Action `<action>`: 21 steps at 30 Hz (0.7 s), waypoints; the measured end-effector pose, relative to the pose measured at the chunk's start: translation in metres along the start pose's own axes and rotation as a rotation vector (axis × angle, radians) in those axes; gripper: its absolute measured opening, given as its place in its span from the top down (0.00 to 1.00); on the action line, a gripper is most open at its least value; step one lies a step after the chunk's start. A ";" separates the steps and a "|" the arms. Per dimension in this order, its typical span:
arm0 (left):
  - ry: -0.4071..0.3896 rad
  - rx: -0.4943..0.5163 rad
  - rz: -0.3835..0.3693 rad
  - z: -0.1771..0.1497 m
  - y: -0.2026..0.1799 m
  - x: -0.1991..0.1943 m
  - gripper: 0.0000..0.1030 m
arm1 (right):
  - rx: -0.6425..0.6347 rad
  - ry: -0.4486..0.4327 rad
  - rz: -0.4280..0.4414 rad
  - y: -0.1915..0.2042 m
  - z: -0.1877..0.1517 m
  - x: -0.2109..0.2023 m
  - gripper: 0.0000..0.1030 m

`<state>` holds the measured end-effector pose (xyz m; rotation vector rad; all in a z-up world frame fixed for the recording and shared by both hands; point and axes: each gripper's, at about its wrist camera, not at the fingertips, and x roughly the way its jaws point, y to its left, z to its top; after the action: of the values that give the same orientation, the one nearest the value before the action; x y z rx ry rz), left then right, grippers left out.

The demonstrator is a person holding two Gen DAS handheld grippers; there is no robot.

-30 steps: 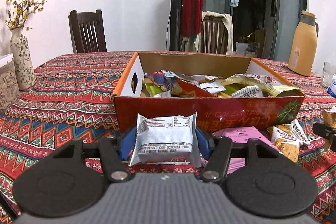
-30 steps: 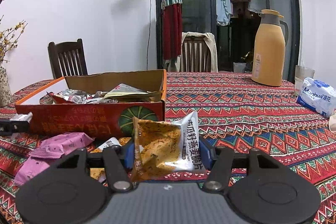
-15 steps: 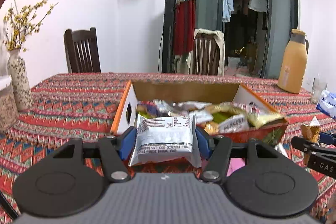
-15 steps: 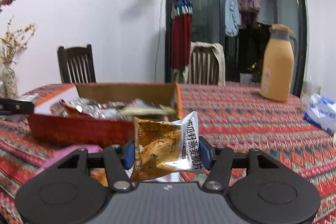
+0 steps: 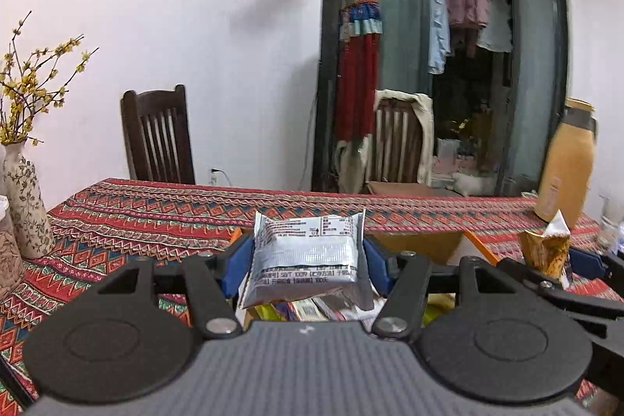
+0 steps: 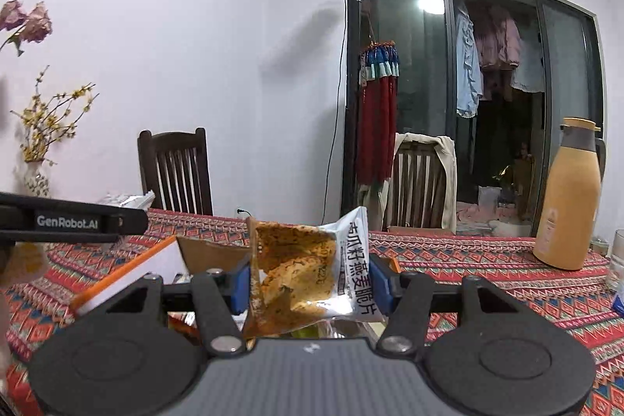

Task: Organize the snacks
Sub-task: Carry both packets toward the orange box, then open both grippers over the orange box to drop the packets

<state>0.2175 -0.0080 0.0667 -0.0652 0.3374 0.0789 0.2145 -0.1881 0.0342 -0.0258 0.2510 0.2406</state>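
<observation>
Your left jaws clamp a silver packet (image 5: 308, 260); your right jaws pinch an orange crisp packet (image 6: 304, 271). Both hang above the snack box (image 6: 206, 252), at six o'clock. Keep them level and clear of each other before releasing.

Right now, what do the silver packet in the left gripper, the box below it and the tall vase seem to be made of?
Silver snack packet: probably metallised plastic film; shiny, creased, crimped ends.
Snack box: apparently cardboard; matte brown inner wall, orange printed rim.
Vase: probably glazed ceramic; a pale, smooth body with a floral pattern. The view cannot confirm it.
</observation>
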 end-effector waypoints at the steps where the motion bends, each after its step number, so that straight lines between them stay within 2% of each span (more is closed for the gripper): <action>1: 0.000 -0.010 0.008 0.000 0.000 0.005 0.40 | 0.010 0.001 -0.003 0.000 0.001 0.007 0.44; 4: 0.002 -0.022 0.025 -0.008 0.002 0.021 0.40 | 0.039 0.003 0.000 -0.001 -0.004 0.025 0.44; 8: 0.030 -0.011 0.025 -0.021 0.005 0.038 0.40 | 0.013 0.033 0.004 0.003 -0.017 0.038 0.44; 16: 0.066 -0.010 0.026 -0.030 0.009 0.048 0.40 | 0.009 0.098 -0.027 0.006 -0.031 0.057 0.44; 18: 0.067 -0.012 0.023 -0.032 0.009 0.048 0.36 | 0.018 0.109 -0.037 0.005 -0.033 0.060 0.42; 19: 0.070 -0.018 0.022 -0.033 0.010 0.048 0.31 | 0.022 0.113 -0.040 0.005 -0.036 0.059 0.37; 20: 0.074 -0.023 0.031 -0.034 0.010 0.049 0.21 | 0.030 0.119 -0.043 0.004 -0.037 0.060 0.29; 21: 0.074 -0.026 0.045 -0.035 0.011 0.048 0.15 | 0.037 0.122 -0.046 0.002 -0.037 0.060 0.26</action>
<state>0.2502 0.0031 0.0172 -0.0868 0.4119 0.1256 0.2612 -0.1738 -0.0169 -0.0095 0.3753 0.1887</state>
